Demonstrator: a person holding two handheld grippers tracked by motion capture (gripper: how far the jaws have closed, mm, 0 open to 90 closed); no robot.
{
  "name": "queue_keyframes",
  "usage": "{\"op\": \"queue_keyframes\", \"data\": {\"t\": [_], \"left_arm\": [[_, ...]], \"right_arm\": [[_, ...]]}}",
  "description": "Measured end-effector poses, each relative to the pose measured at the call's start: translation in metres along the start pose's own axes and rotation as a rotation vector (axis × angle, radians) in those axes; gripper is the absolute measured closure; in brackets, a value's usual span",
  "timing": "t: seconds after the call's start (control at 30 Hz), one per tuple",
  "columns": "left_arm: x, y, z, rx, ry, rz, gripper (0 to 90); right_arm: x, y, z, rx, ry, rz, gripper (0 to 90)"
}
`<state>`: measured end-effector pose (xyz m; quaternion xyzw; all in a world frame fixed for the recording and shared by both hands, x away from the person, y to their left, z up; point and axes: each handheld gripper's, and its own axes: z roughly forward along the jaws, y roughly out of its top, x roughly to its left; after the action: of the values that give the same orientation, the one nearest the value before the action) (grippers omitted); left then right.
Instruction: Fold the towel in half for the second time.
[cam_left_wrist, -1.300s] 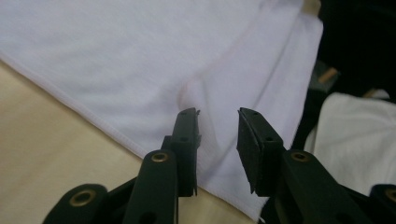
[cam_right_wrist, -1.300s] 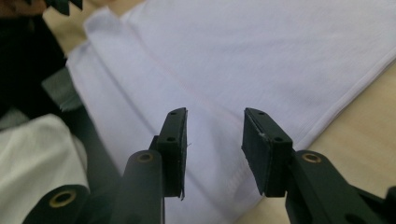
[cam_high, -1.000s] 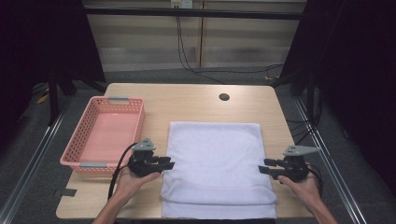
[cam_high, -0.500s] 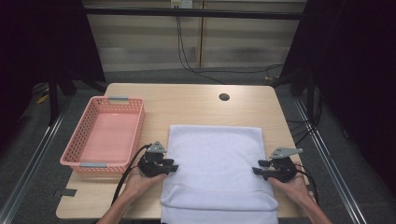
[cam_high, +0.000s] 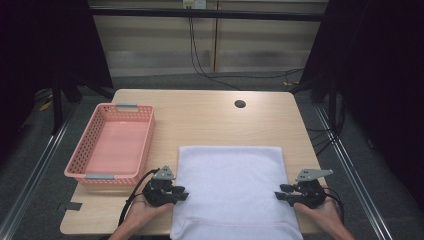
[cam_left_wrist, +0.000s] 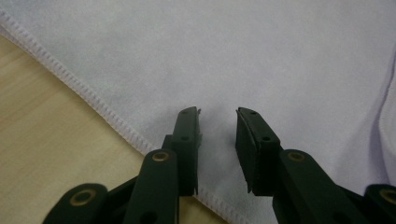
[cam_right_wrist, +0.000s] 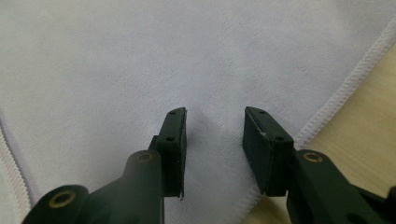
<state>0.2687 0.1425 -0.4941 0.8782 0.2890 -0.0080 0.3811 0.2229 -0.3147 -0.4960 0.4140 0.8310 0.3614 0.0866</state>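
The white towel (cam_high: 232, 192) lies flat on the near half of the wooden table (cam_high: 210, 117), to the right of the empty pink basket (cam_high: 112, 145), with its near edge hanging a little over the table's front. It looks folded once, since the gripper views show a second stitched edge under the top layer. It should handle as a light, soft, limp thing: it will sag and drape as soon as it leaves the table, it cannot break, and its nap gives the pads good friction, so slipping is a small risk as long as the bite is deep enough. The sensible places to take hold are the two side hems near the front corners, one per gripper, pinching both layers together so that the fold does not fall open. The left gripper (cam_left_wrist: 218, 135) sits over the towel's left hem (cam_left_wrist: 100, 109), its jaws spread with bare cloth in the gap between them; they have just been closing a little, but the pads do not yet pinch anything. The right gripper (cam_right_wrist: 213, 140) mirrors it at the right hem (cam_right_wrist: 348, 84), its jaws likewise apart over flat cloth and just now narrowing, with nothing gripped between them.
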Motion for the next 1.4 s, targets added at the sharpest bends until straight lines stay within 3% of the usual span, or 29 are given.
{"op": "queue_keyframes", "data": {"t": [0.1, 0.17, 0.2, 0.37, 0.43, 0.57, 0.73, 0.83, 0.87, 1.0, 1.07, 1.13, 1.17, 1.33, 1.4], "left_arm": [[-0.007, -0.004, -0.003, 0.017, -0.015, 0.017, 68.0], [-0.012, -0.009, -0.008, 0.040, -0.066, 0.014, 68.1], [-0.014, -0.010, -0.008, 0.041, -0.070, 0.013, 68.2], [-0.014, -0.006, -0.008, 0.051, -0.061, 0.011, 65.9], [-0.009, -0.002, -0.009, 0.025, -0.031, 0.001, 63.2], [0.016, 0.017, -0.012, -0.060, 0.036, -0.033, 59.9], [0.052, 0.039, 0.003, -0.104, 0.109, -0.075, 57.7], [0.063, 0.047, 0.012, -0.114, 0.146, -0.096, 54.2], [0.064, 0.050, 0.013, -0.122, 0.155, -0.078, 53.9], [0.076, 0.055, 0.017, -0.130, 0.165, -0.105, 50.4], [0.085, 0.055, 0.019, -0.154, 0.165, -0.151, 48.0], [0.086, 0.054, 0.024, -0.140, 0.157, -0.158, 47.4], [0.087, 0.053, 0.025, -0.125, 0.158, -0.142, 46.2], [0.089, 0.050, 0.030, -0.104, 0.152, -0.152, 46.5], [0.090, 0.050, 0.030, -0.107, 0.145, -0.146, 48.1]], "right_arm": [[0.002, -0.003, -0.003, 0.003, 0.011, 0.004, 61.4], [0.010, -0.009, -0.009, 0.020, 0.021, -0.002, 61.4], [0.012, -0.010, -0.011, 0.024, 0.023, -0.007, 61.4], [0.019, -0.014, -0.015, 0.039, 0.031, -0.017, 61.3], [0.016, -0.012, -0.015, 0.026, 0.034, -0.019, 59.8], [0.001, 0.006, -0.016, -0.070, -0.046, 0.004, 56.8], [-0.028, 0.034, -0.009, -0.108, -0.122, 0.016, 52.0], [-0.054, 0.048, 0.000, -0.105, -0.163, 0.031, 47.5], [-0.060, 0.051, 0.003, -0.106, -0.167, 0.032, 46.9], [-0.083, 0.061, 0.022, -0.092, -0.156, 0.054, 43.0], [-0.086, 0.064, 0.029, -0.080, -0.142, 0.056, 43.0], [-0.086, 0.065, 0.034, -0.079, -0.118, 0.060, 44.0], [-0.085, 0.065, 0.037, -0.069, -0.111, 0.055, 45.2], [-0.086, 0.062, 0.047, -0.024, -0.108, 0.044, 51.3], [-0.086, 0.062, 0.047, -0.028, -0.091, 0.039, 59.3]]}}
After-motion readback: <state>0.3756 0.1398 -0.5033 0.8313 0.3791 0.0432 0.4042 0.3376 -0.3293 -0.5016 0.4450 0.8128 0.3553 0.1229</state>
